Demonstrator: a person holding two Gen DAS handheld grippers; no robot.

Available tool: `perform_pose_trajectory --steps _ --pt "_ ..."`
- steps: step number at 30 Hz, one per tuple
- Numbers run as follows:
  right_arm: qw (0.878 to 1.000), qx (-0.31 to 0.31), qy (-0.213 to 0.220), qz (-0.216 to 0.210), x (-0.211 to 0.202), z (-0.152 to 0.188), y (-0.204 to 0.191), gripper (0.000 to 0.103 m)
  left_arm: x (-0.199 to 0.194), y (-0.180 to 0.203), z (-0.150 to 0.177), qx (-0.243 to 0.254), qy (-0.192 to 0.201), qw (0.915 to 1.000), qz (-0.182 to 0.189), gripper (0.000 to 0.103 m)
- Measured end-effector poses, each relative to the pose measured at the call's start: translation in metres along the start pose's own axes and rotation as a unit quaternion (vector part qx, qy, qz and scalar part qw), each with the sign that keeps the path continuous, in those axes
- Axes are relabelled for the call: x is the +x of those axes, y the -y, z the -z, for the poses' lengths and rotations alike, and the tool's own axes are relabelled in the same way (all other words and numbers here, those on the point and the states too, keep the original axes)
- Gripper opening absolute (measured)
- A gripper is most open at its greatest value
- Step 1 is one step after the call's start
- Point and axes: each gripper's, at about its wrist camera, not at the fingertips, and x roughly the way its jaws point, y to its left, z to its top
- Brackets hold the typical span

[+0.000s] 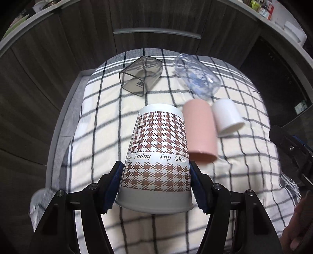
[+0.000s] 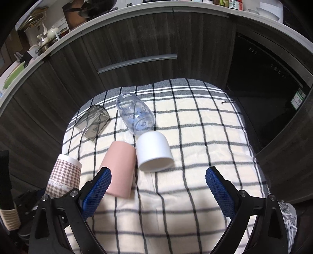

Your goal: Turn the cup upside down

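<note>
Left gripper point(image 1: 156, 187) pinches houndstooth paper cup point(image 1: 158, 156) near its rim, mouth toward camera, base tilted away. Right gripper point(image 2: 158, 193) spread wide, hovering over checked cloth point(image 2: 195, 156).

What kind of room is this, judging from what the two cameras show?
Probably a home kitchen. A countertop runs above dark wood-grain cabinets with a bar handle, and it carries a teapot and jars. Cups lie on a checked cloth.
</note>
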Motion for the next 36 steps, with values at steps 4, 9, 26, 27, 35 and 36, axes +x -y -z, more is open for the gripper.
perform_pose_trajectory --steps 4,9,26,27,35,36 --pt "1.0 -0.008 0.001 0.006 -0.016 0.016 0.012 0.097 -0.007 0.016 0.023 -0.005 0.004 0.9999 0.013 0.065" --pt "1.0 -0.015 -0.006 0.024 -0.025 0.037 0.035 0.097 -0.002 0.042 0.048 -0.004 0.002 0.9996 0.029 0.065" --pt "0.998 0.016 -0.031 0.053 -0.019 0.069 0.09 0.097 0.034 0.088 0.079 0.007 -0.016 0.9988 0.046 0.066" --pt "0.998 0.017 -0.031 0.053 -0.018 0.07 0.091 0.097 0.037 0.09 0.08 0.009 -0.02 0.9988 0.045 0.066" --pt "0.998 0.017 -0.033 0.055 -0.019 0.071 0.089 0.097 0.045 0.089 0.083 0.009 -0.044 0.9977 0.05 0.072" --pt "0.998 0.016 -0.033 0.054 -0.019 0.071 0.088 0.097 0.042 0.089 0.083 0.011 -0.041 0.9979 0.049 0.076"
